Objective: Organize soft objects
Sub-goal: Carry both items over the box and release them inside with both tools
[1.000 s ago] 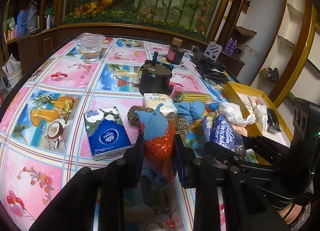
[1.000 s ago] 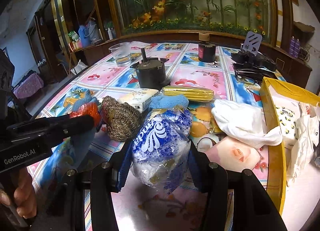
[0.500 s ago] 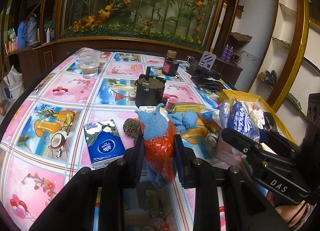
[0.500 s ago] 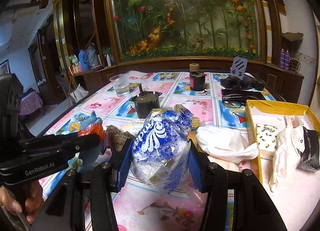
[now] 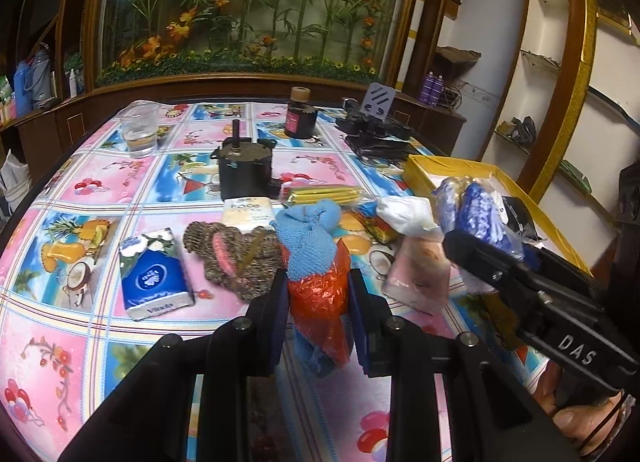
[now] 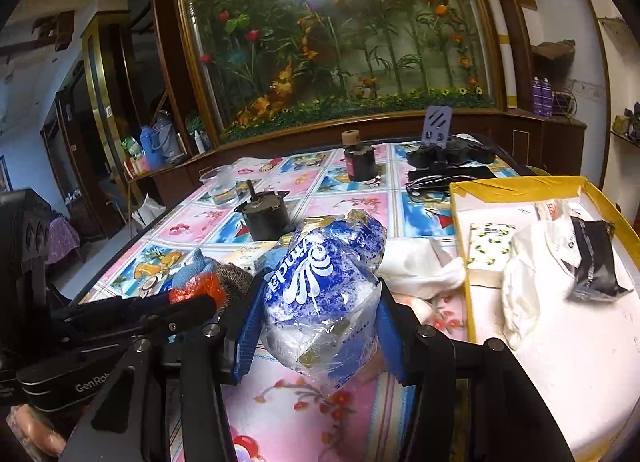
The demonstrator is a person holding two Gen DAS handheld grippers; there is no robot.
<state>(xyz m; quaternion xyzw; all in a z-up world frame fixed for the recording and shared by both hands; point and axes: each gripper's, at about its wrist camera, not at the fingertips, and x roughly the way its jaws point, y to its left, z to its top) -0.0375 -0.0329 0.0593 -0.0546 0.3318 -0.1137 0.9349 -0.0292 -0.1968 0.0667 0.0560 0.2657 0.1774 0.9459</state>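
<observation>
Nearest, left gripper [image 5: 319,304] pinching a blue-and-orange knitted glove [image 5: 316,262], most of it bulging above the pads, tail dangling below. Right gripper [image 6: 318,324] clamped on a blue-and-white tissue pack [image 6: 322,290] in crinkly film, lifted off the table. Just beyond, on the fruit-print tablecloth [image 5: 80,190]: a small blue tissue packet [image 5: 154,276], a brown knitted piece [image 5: 236,258], a white cloth [image 6: 420,266]. To the right, a yellow-rimmed box [image 6: 516,186] already holding soft items. Risks, as a guess: slick film sliding between the pads and dropping short of the box; loose glove snagging the rim; crossing grippers bumping each other. Farther back, a black pot [image 5: 244,174] and cup of water [image 5: 138,130], liable to tip under a wide swing.
</observation>
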